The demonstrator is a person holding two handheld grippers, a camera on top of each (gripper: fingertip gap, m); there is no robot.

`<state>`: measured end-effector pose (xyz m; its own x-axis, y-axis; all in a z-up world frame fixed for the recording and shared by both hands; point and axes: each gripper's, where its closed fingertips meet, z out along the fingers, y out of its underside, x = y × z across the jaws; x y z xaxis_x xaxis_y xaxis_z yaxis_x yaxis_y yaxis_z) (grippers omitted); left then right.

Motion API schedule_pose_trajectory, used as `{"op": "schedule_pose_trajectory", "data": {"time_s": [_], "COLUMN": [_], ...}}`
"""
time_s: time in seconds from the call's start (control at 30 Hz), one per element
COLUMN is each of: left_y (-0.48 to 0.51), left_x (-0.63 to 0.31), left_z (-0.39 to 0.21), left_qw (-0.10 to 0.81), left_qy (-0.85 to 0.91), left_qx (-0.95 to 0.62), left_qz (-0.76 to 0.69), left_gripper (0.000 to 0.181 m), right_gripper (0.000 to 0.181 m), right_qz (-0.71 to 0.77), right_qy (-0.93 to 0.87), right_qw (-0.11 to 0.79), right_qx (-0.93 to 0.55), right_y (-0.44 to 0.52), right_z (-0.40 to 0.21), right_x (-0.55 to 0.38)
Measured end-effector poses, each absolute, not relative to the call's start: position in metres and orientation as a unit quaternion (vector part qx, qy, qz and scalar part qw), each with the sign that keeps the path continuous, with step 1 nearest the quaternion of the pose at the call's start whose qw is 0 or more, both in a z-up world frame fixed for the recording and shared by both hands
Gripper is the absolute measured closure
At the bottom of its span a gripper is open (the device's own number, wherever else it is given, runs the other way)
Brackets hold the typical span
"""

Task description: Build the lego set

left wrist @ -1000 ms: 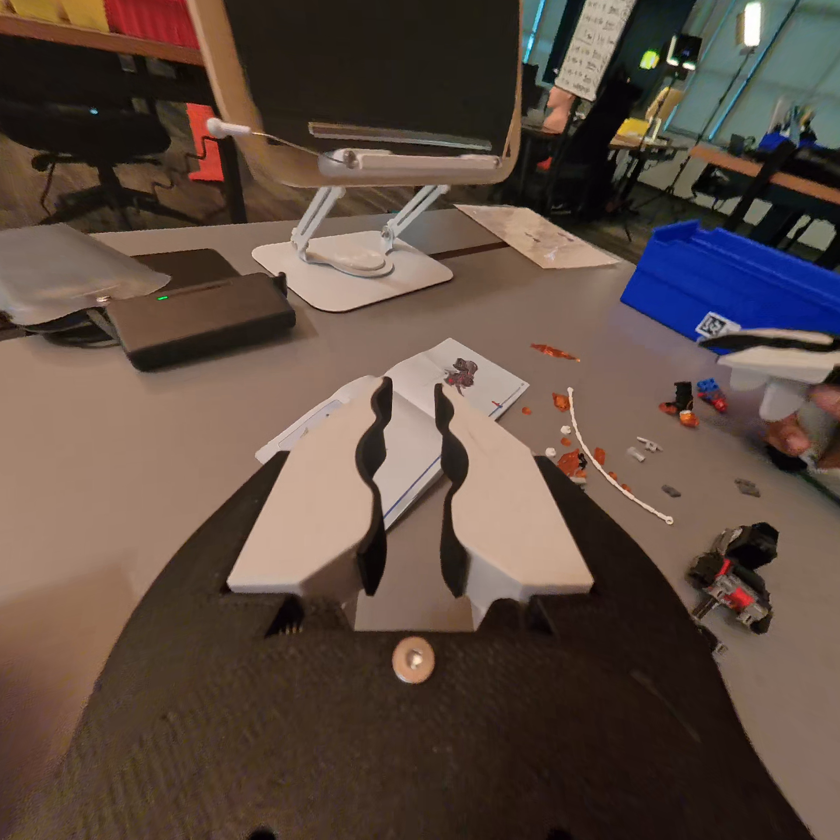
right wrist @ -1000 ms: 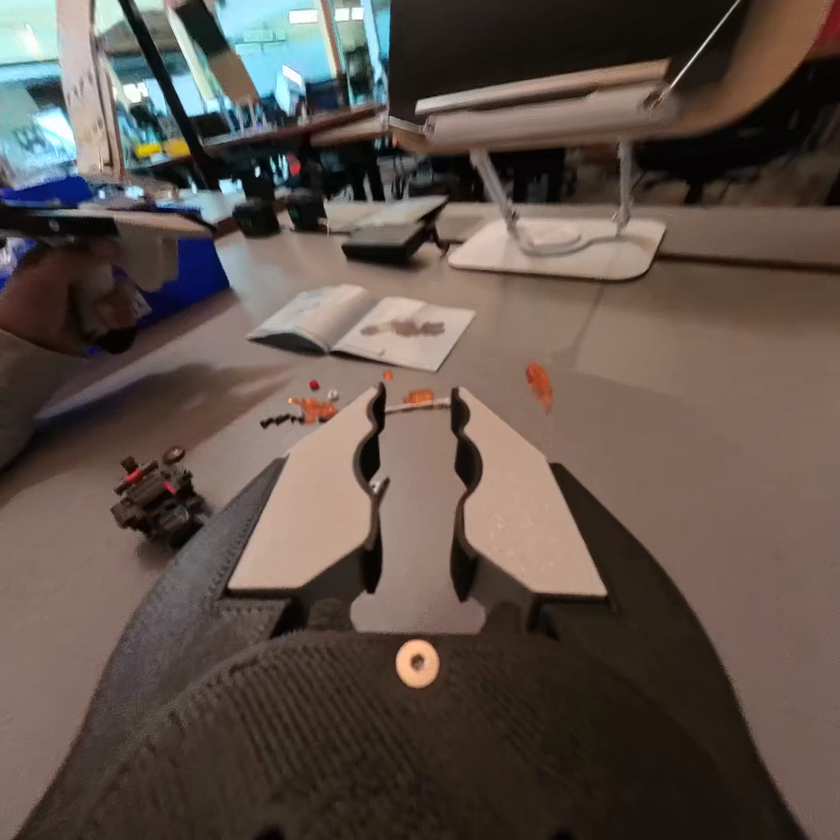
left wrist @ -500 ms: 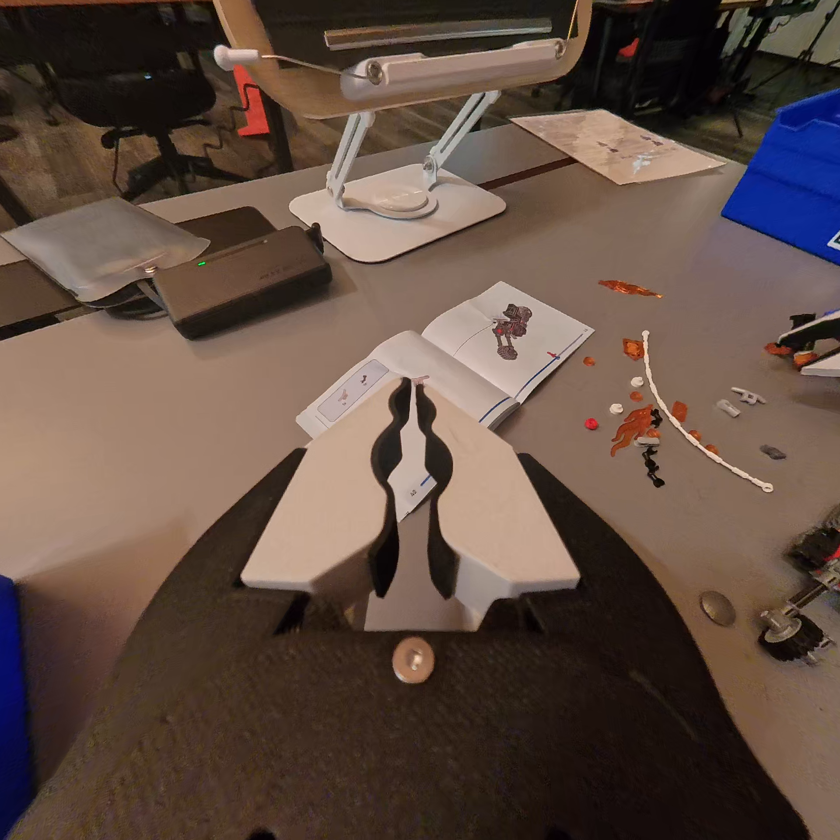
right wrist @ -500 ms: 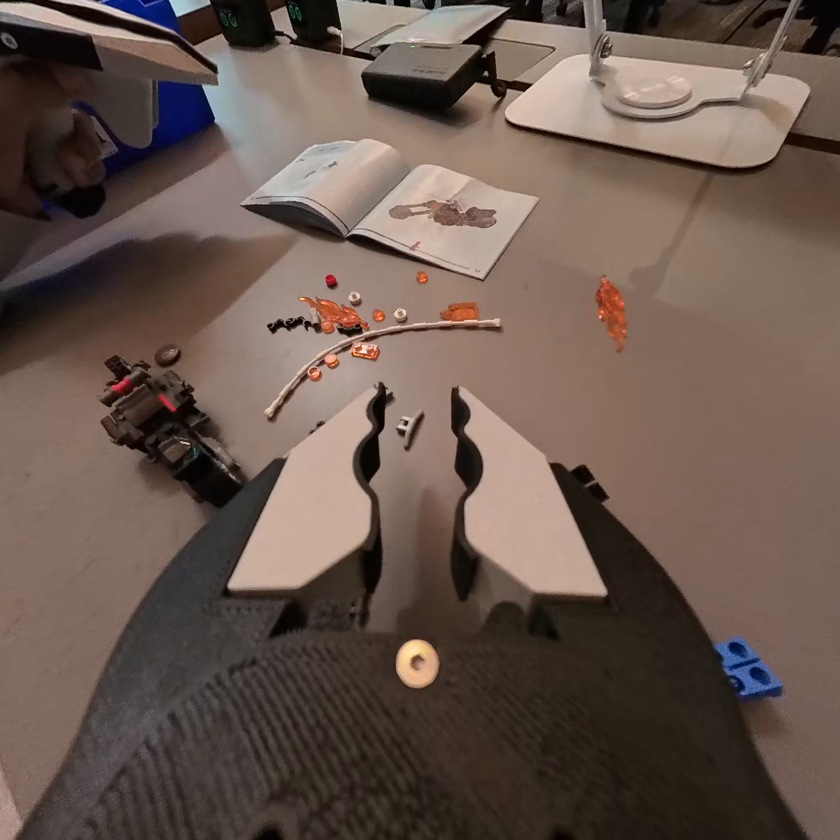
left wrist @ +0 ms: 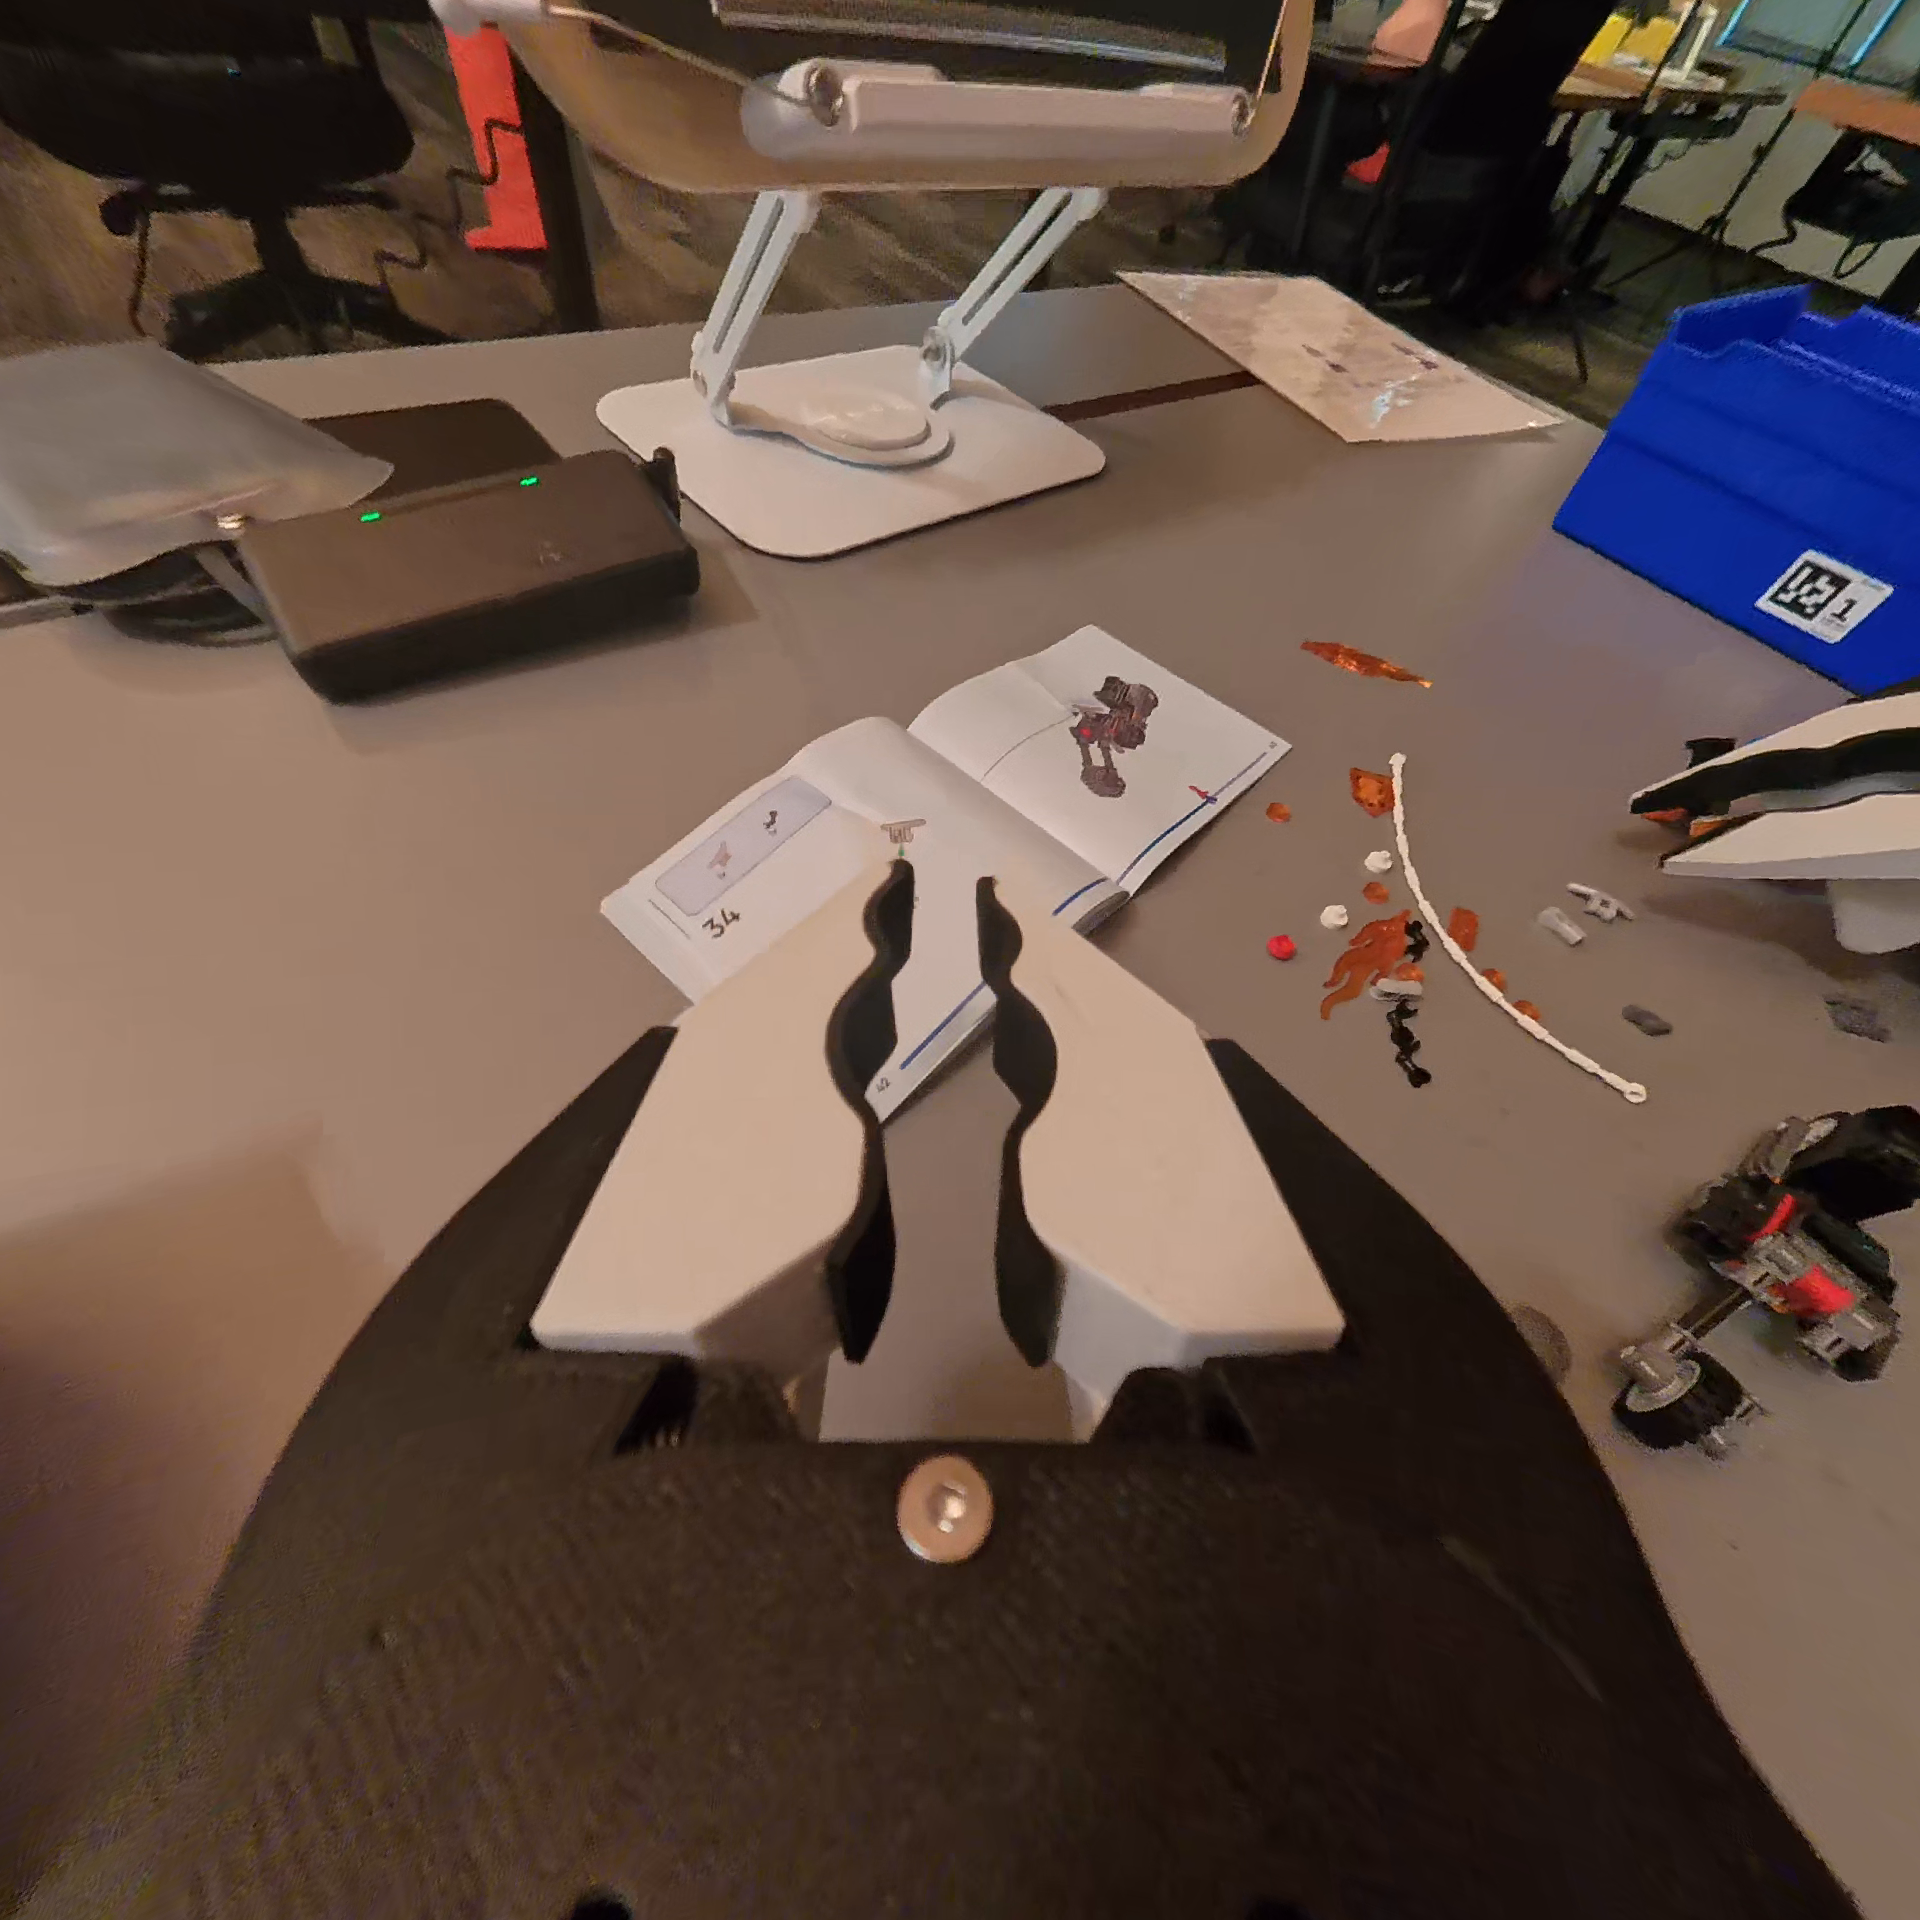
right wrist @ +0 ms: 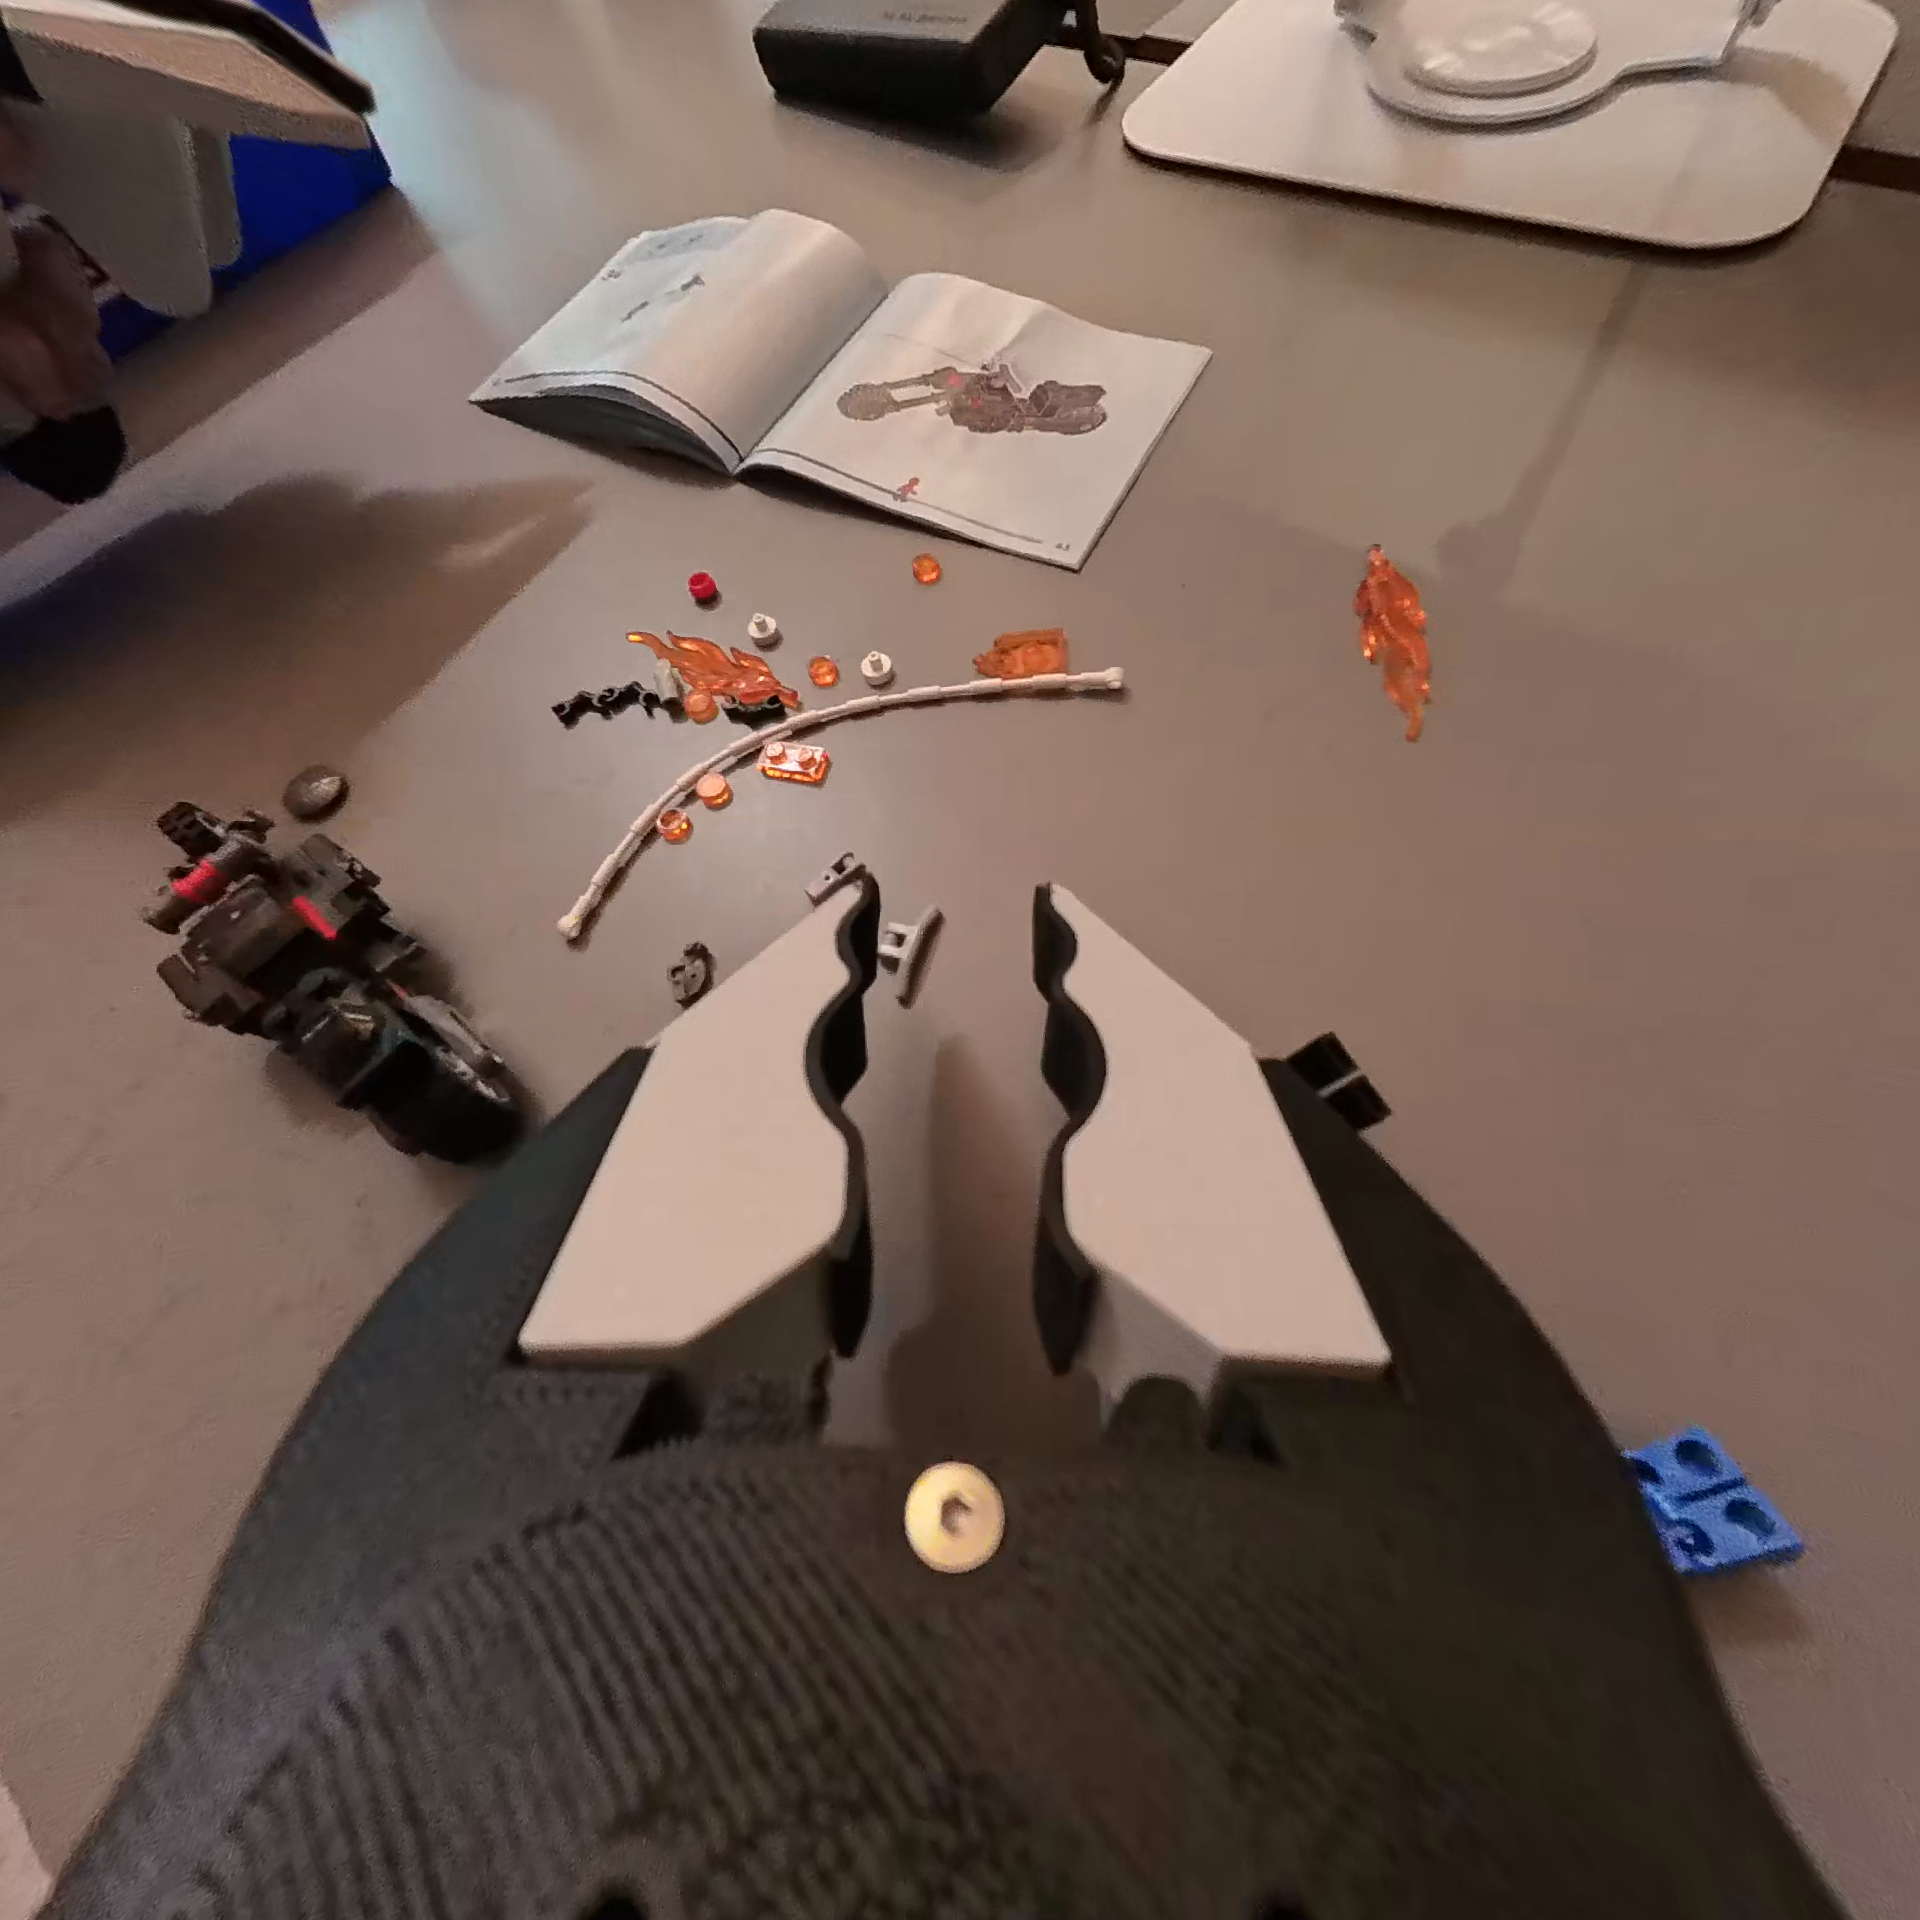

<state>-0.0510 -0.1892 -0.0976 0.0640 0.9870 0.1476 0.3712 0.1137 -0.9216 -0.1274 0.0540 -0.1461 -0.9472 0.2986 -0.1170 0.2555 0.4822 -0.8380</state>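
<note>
My left gripper (left wrist: 940, 883) is open a little and empty, held over the near corner of the open instruction booklet (left wrist: 935, 810). My right gripper (right wrist: 953, 891) is open and empty, low over the table, with a small grey piece (right wrist: 909, 945) lying just inside its left fingertip. The partly built black and red motorcycle (right wrist: 312, 987) lies left of it and shows in the left wrist view (left wrist: 1787, 1278). Loose parts lie beyond: an orange flame (right wrist: 717, 665), a white chain (right wrist: 831, 727), small round studs. The right gripper (left wrist: 1787, 800) shows at the right edge of the left wrist view.
A second orange flame (right wrist: 1392, 634) lies apart to the right. A blue brick (right wrist: 1709, 1517) and a black piece (right wrist: 1335, 1075) sit beside my right gripper. A blue bin (left wrist: 1766, 447), a white tablet stand (left wrist: 852, 447) and a black box (left wrist: 468, 571) stand at the back. The grippers' ends are close to 25 cm from one another. To the white chain (right wrist: 831, 727): right tips about 7 cm, left tips about 20 cm. It turns up in the left wrist view (left wrist: 1428, 902) as well. To reach the orange flame (right wrist: 717, 665) in a straight line is about 10 cm for my right fingers, about 15 cm for my left. It turns up in the left wrist view (left wrist: 1369, 955) as well.
Both views have tilted down toward the table. My left gripper nearly shut, then opened a little. My right gripper has moved down and closer to the small grey piece.
</note>
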Motion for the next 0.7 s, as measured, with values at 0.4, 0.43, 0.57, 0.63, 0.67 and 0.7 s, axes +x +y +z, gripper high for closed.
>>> {"op": "schedule_pose_trajectory", "data": {"time_s": [0.4,0.43,0.57,0.63,0.67,0.7], "left_y": [-0.201,-0.200,-0.198,-0.196,-0.195,-0.194], "left_x": [-0.052,-0.052,-0.053,-0.053,-0.053,-0.053], "left_z": [-0.107,-0.110,-0.117,-0.118,-0.119,-0.119], "left_qw": [0.455,0.451,0.435,0.430,0.429,0.429], "left_qy": [-0.615,-0.616,-0.617,-0.616,-0.615,-0.614], "left_qx": [-0.562,-0.566,-0.580,-0.585,-0.586,-0.588], "left_qz": [0.315,0.311,0.308,0.307,0.306,0.304], "left_gripper": [0.169,0.169,0.169,0.169,0.169,0.169], "right_gripper": [0.156,0.156,0.156,0.156,0.156,0.156], "right_qz": [0.503,0.505,0.512,0.513,0.513,0.514], "right_qy": [-0.849,-0.847,-0.842,-0.841,-0.841,-0.840], "right_qw": [-0.028,-0.034,-0.043,-0.044,-0.044,-0.045], "right_qx": [-0.163,-0.164,-0.165,-0.166,-0.167,-0.168], "right_y": [0.048,0.047,0.046,0.045,0.045,0.045], "right_z": [-0.140,-0.139,-0.137,-0.136,-0.136,-0.136], "right_x": [-0.128,-0.128,-0.129,-0.130,-0.130,-0.131]}}
